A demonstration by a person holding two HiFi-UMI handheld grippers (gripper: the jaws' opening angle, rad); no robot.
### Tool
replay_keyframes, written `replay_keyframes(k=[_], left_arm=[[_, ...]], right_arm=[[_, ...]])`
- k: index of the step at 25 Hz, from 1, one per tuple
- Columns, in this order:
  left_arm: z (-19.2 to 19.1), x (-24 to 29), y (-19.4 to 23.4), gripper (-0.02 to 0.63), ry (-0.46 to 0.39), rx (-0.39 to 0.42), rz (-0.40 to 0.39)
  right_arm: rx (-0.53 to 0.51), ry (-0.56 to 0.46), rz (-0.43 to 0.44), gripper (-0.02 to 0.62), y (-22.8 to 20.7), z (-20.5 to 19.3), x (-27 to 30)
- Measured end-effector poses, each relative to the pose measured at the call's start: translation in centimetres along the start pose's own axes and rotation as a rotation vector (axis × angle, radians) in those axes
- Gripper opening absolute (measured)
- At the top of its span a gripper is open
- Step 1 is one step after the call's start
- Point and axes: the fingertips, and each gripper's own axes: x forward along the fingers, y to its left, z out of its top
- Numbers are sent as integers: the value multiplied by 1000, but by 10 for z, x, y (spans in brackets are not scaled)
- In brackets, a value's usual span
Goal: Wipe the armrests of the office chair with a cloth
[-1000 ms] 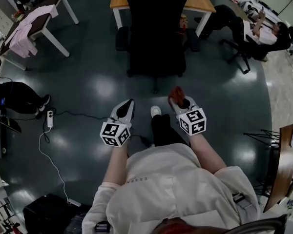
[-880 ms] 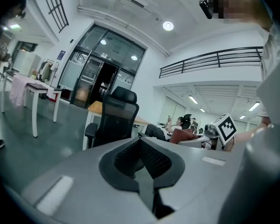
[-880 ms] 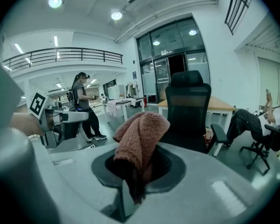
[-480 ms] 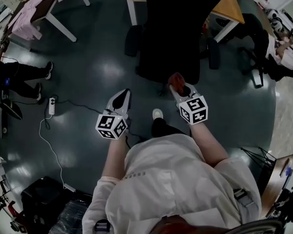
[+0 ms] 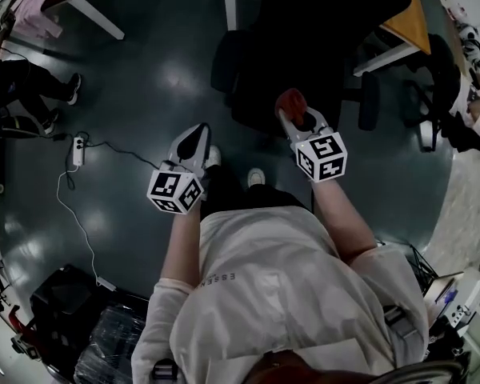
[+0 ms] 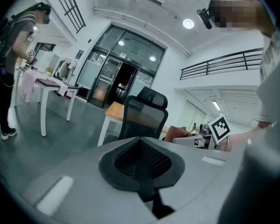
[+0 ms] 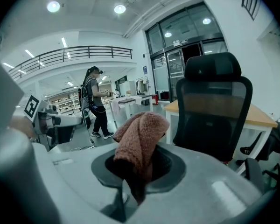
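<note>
**A:** Largest entries first?

**B:** Item one: dark glossy floor (image 5: 144, 78). Item two: black office chair (image 5: 304, 46), directly ahead of both grippers, its armrests (image 5: 222, 62) out to either side. Item three: wood-topped desk (image 5: 420, 22), behind the chair. Item four: white table (image 5: 80, 6), far left, with a standing person (image 5: 24, 86) near it.

**A:** Anything low on the floor?

**B:** Black case (image 5: 60, 310), lower left. A power strip (image 5: 78, 150) with white cable, left of the left gripper and well apart from the chair.

**A:** Now the tools.

**B:** Left gripper (image 5: 196, 134): jaws closed together, nothing between them, held short of the chair. Right gripper (image 5: 298, 126): jaws clamped on the reddish-brown cloth (image 5: 290, 102), which bunches up above the tips and lies over the chair's near edge in the head view; whether it touches cannot be told.

**A:** Smallest?

**B:** The wearer's white shoes (image 5: 256, 178), between the two grippers.
</note>
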Motion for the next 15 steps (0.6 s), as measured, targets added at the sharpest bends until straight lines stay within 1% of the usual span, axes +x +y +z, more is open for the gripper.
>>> replay_keyframes(k=[3, 5, 7, 9, 11, 15], left_arm=[[8, 25, 37, 17, 26, -8, -7], [13, 46, 62, 17, 58, -7, -31], [18, 64, 80, 17, 102, 8, -70], [24, 82, 88, 17, 147, 37, -117], [33, 108, 96, 17, 174, 57, -160], [44, 153, 134, 17, 222, 64, -241]], right_arm=[[2, 16, -9, 54, -7, 14, 44], [10, 33, -32, 54, -13, 20, 75], [37, 55, -68, 54, -18, 21, 98], [74, 75, -110, 54, -27, 19, 113], [101, 84, -143, 54, -42, 21, 131], [112, 127, -210, 54, -61, 23, 186]])
